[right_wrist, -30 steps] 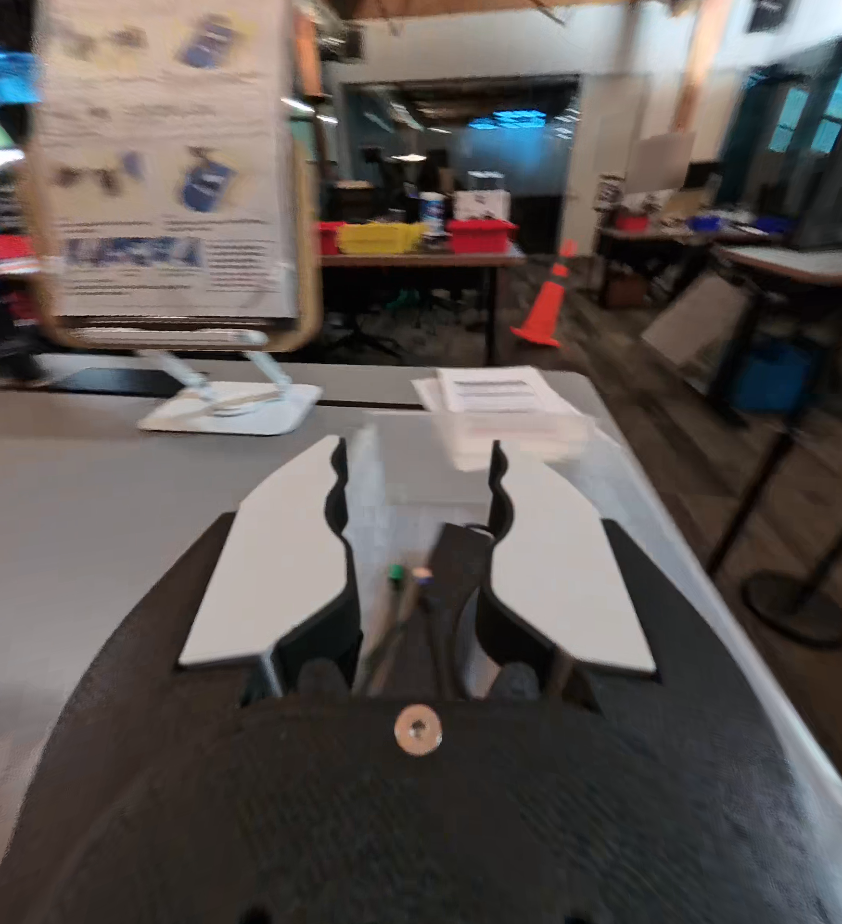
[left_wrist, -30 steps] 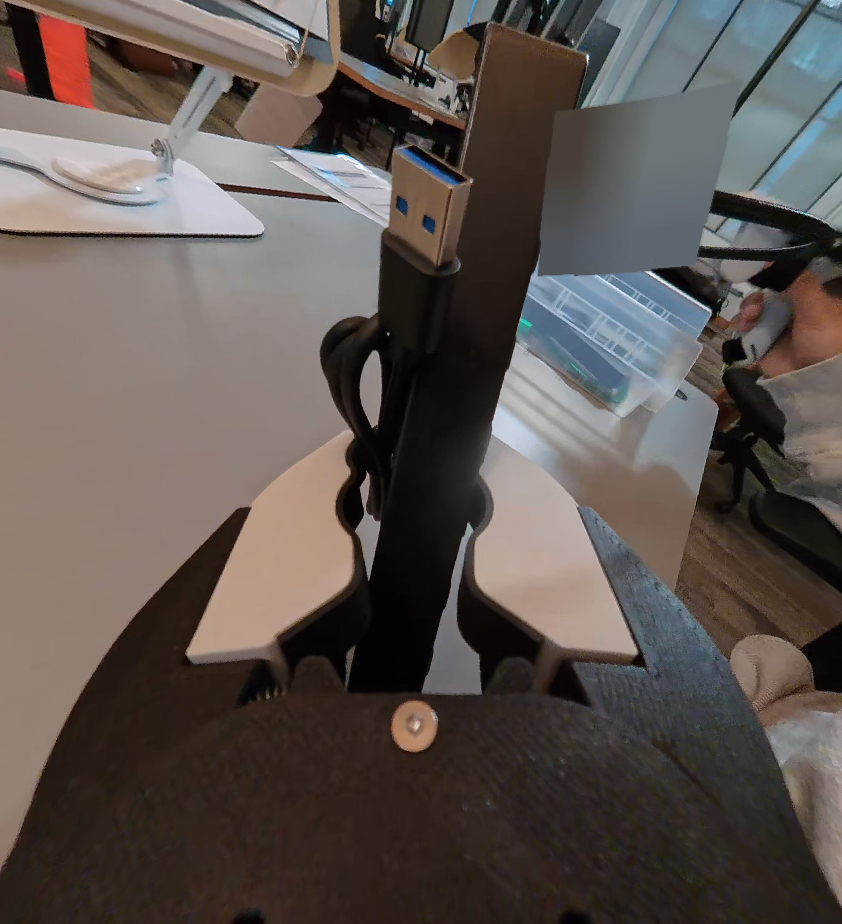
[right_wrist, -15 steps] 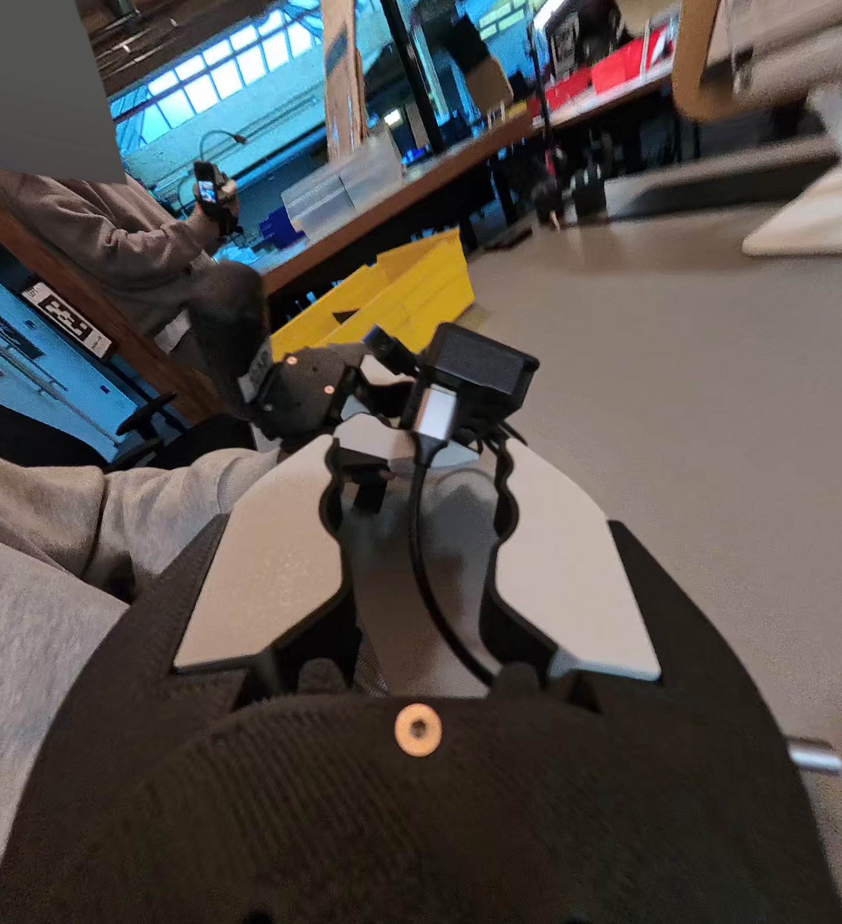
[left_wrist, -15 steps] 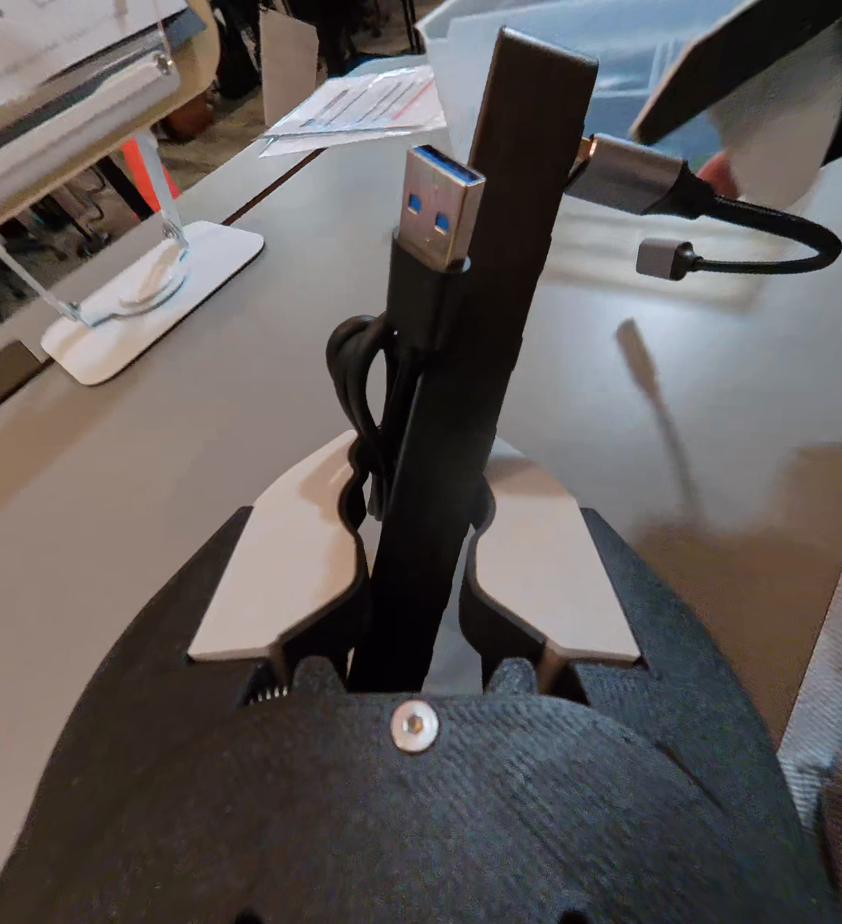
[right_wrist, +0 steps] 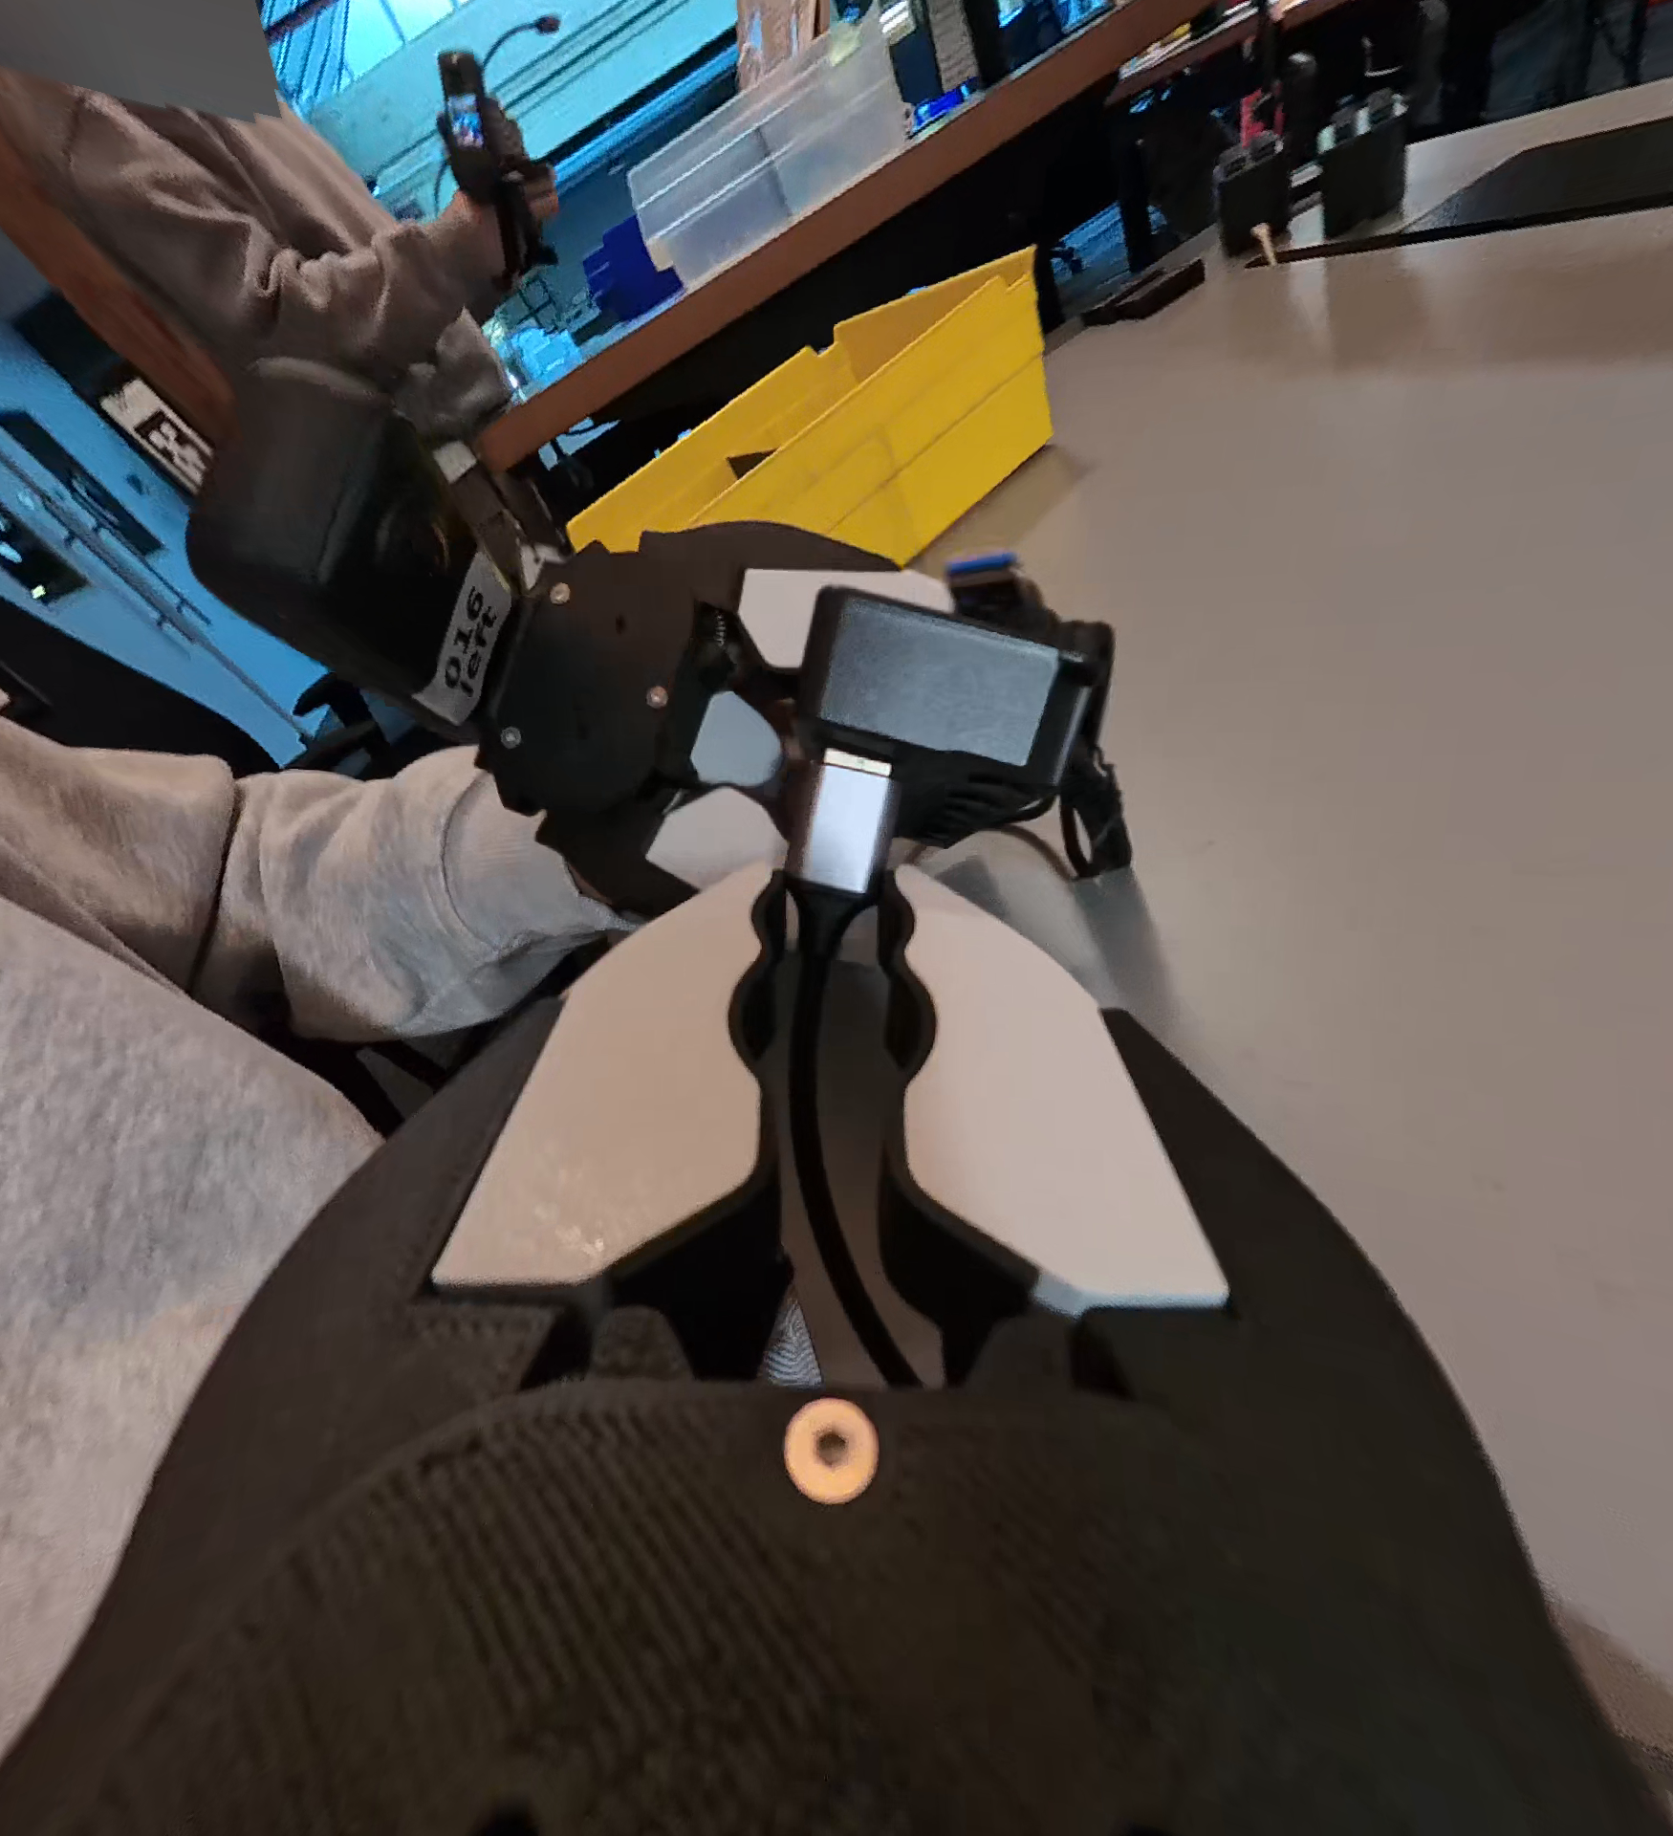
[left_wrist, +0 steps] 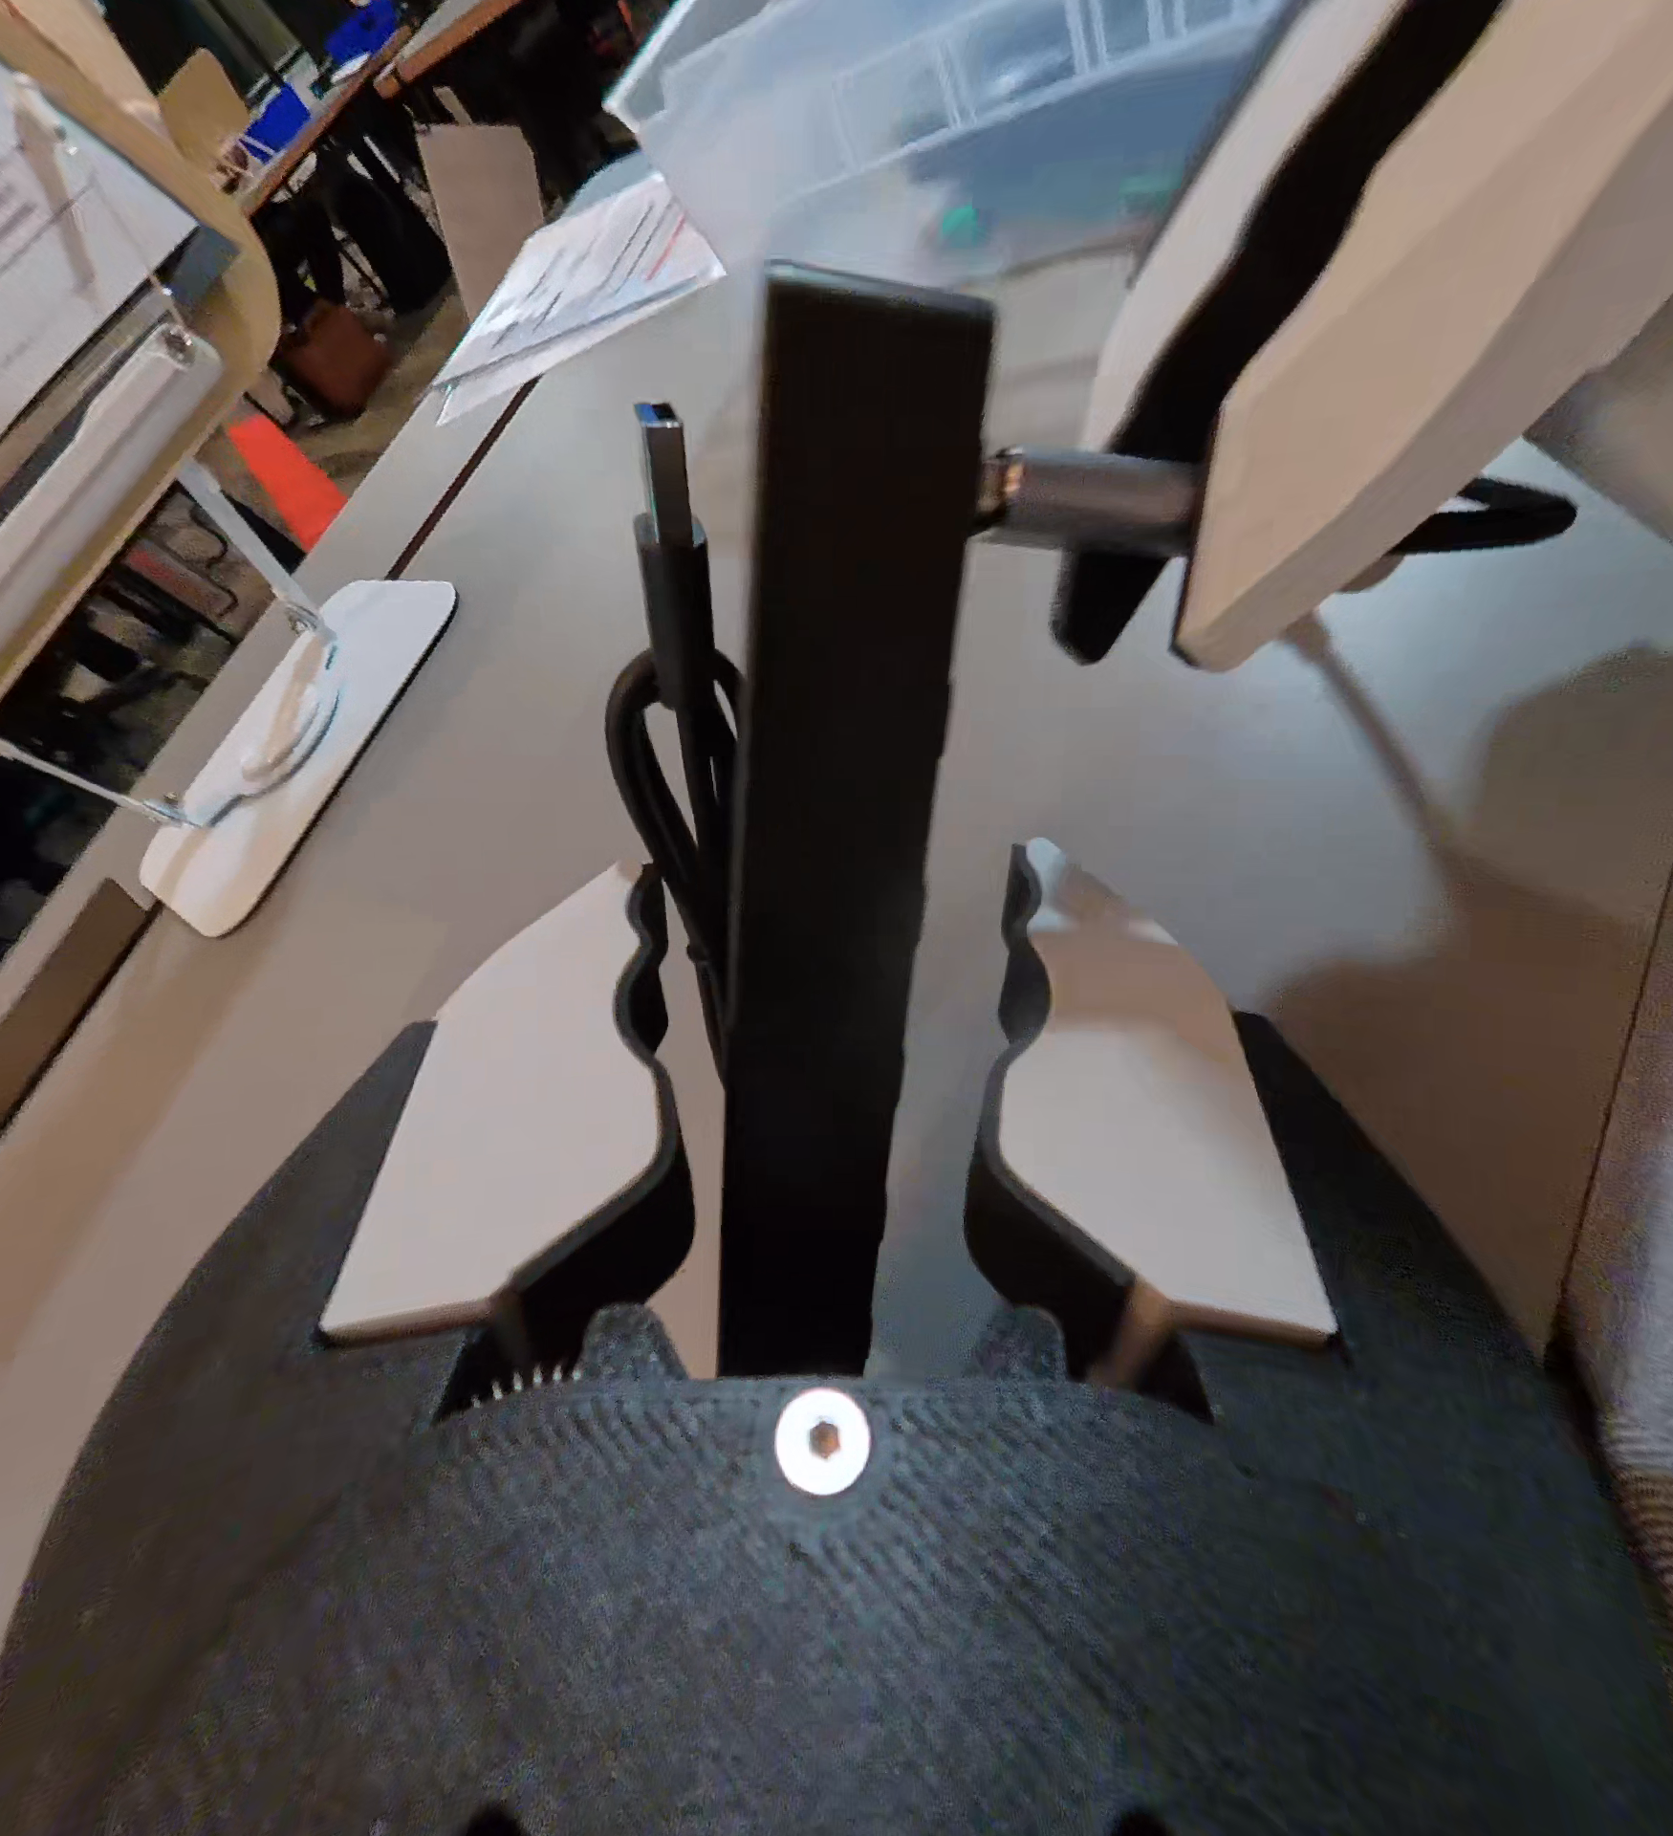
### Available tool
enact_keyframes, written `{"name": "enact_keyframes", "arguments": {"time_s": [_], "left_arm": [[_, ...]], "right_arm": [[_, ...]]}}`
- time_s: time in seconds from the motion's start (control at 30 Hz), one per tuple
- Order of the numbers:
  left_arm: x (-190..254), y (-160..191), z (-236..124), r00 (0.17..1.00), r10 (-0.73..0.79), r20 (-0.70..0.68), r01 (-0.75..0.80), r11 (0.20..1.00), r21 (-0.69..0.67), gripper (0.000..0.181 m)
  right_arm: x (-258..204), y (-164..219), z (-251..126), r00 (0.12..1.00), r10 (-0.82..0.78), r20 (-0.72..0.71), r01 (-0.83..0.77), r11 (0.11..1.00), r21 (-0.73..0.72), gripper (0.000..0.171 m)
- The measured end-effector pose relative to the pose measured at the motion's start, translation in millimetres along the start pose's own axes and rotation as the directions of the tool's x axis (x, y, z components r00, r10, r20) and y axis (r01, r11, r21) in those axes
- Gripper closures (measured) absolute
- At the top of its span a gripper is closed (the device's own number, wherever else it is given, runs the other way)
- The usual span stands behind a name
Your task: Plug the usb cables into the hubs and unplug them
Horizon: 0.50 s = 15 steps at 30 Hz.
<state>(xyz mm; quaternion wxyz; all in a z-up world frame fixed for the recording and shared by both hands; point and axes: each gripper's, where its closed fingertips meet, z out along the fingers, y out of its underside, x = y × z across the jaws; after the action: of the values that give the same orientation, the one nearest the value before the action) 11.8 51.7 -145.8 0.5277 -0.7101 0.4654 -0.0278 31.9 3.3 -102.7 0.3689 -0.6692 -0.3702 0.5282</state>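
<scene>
My left gripper [left_wrist: 833,864] is shut on a long black USB hub [left_wrist: 852,695] and holds it out above the grey table. The hub's own black cable with a blue-tongued plug [left_wrist: 664,477] is bundled along its left side. My right gripper [right_wrist: 837,894] is shut on a black cable with a silver plug [right_wrist: 842,825]. The plug's metal tip is against the hub's side [right_wrist: 932,686]. I cannot tell how deep it sits. In the left wrist view the right gripper [left_wrist: 1200,556] comes in from the upper right with the silver plug [left_wrist: 1091,492] touching the hub.
The grey table [right_wrist: 1409,695] stretches to the right. A clear plastic box [left_wrist: 912,129], papers [left_wrist: 594,278] and a white stand base [left_wrist: 306,735] are at the far side. Yellow bins [right_wrist: 862,427] sit at the table's edge. Grey sleeves [right_wrist: 366,894] are close on the left.
My right gripper has brought the silver plug from apart to against the hub's side. The hub has turned in view, its own plug now edge-on. The left fingers look slightly wider apart.
</scene>
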Motion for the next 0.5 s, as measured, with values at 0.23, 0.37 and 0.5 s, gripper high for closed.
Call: {"name": "enact_keyframes", "arguments": {"time_s": [0.23, 0.37, 0.5], "left_arm": [[2, -7, -1, 0.985, 0.148, 0.09, -0.145, 0.989, -0.037, 0.141], [0, -11, -3, 0.991, 0.106, 0.082, -0.105, 0.994, -0.012, 0.153], [-2, -11, -1, 0.989, 0.112, 0.093, -0.111, 0.994, -0.024, 0.153]], "right_arm": [[-8, 9, 1, 0.998, -0.037, 0.043, 0.039, 0.999, -0.035, 0.153], [-11, 7, 2, 0.997, 0.009, 0.076, -0.008, 1.0, -0.015, 0.153], [-9, 6, 2, 0.994, 0.064, 0.089, -0.065, 0.998, 0.005, 0.153]]}}
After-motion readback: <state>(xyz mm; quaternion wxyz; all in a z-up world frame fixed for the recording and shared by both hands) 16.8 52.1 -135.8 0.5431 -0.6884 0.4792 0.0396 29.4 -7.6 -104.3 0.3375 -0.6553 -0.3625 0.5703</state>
